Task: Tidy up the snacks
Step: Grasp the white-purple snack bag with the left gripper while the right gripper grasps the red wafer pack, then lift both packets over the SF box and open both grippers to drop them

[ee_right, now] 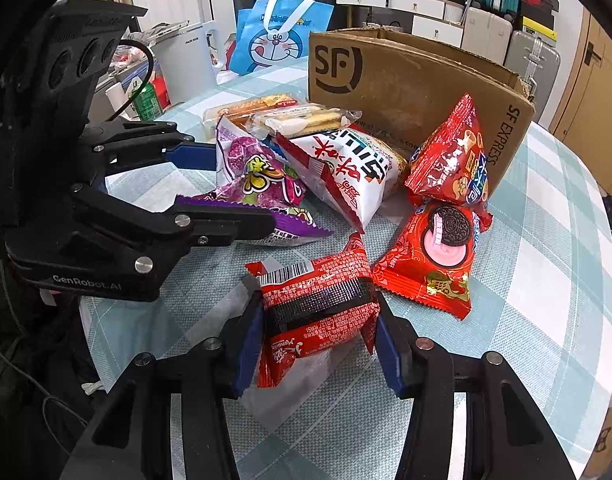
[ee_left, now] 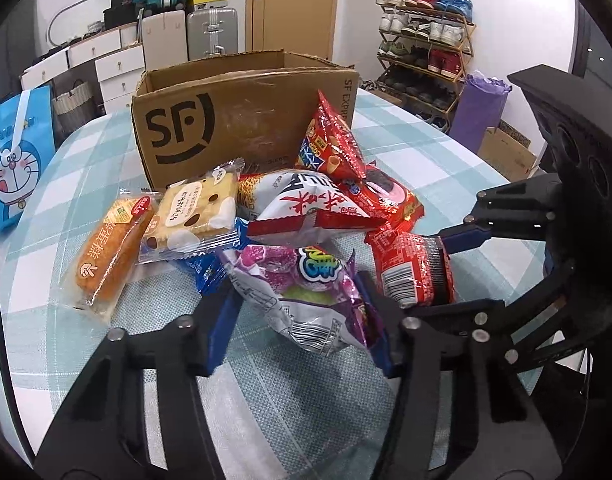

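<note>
Table (ee_left: 417, 152): my work surface under a pale blue-and-white checked cloth; everything below is placed against the box.
Box (ee_left: 242, 116): brown carton marked SF, top open, standing at the far side of the table.
Blue bag (ee_left: 14, 160): cartoon-cat gift bag, left of the box and well apart from it.
White pack (ee_left: 306, 208): large white-and-red snack bag lying in front of the box, in the middle of the pile.
Purple pack (ee_left: 302, 292): candy bag in front of the box, nearer me than the white pack.
Red cone pack (ee_left: 333, 140): propped up against the box's right front corner.
Oreo pack (ee_right: 429, 264): red, lying flat just in front of the cone pack.
Red barcode pack (ee_right: 317, 308): in front of the box's right end, nearest me on that side.
Cheese cake (ee_left: 194, 212): yellow, clear wrap, before the box's left front corner.
Orange cake (ee_left: 106, 256): left of the cheese cake, further out from the box.
My left tongs (ee_left: 302, 320): blue pads on either side of the purple pack, pressed into its sides; pinching it.
My right tongs (ee_right: 317, 340): pads tight against both sides of the red barcode pack; pinching it, wrapper bulging between them.
</note>
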`<state>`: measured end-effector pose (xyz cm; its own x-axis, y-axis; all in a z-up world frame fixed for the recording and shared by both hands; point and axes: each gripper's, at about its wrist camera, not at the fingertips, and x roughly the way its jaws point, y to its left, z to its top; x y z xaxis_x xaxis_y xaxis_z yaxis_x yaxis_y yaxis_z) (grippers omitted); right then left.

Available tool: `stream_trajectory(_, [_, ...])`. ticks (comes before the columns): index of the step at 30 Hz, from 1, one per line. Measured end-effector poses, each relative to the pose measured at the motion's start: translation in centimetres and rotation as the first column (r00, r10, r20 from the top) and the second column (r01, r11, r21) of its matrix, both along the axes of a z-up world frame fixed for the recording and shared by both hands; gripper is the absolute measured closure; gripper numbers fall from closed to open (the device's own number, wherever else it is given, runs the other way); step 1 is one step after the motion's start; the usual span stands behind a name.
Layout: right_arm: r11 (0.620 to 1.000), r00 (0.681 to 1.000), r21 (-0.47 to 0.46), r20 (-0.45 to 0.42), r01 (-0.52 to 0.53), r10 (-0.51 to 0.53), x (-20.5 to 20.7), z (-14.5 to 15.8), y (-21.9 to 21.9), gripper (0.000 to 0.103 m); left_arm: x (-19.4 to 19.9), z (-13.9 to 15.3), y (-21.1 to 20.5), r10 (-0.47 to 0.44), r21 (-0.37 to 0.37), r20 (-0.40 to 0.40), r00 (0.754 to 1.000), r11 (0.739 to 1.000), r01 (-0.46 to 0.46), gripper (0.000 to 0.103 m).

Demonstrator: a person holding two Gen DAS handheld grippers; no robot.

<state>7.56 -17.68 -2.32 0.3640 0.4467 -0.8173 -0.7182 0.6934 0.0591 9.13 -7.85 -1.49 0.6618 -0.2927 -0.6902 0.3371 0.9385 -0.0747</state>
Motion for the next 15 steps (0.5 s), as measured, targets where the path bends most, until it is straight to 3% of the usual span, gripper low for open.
stream_trajectory(15, [0.994,0.997,0.112,0.081,0.007,-0.016,-1.1,4.1,-1.7,0.052,-1.7,2.7,1.4,-0.005,-0.056,0.077,0.997,0.998,0.009,0.055])
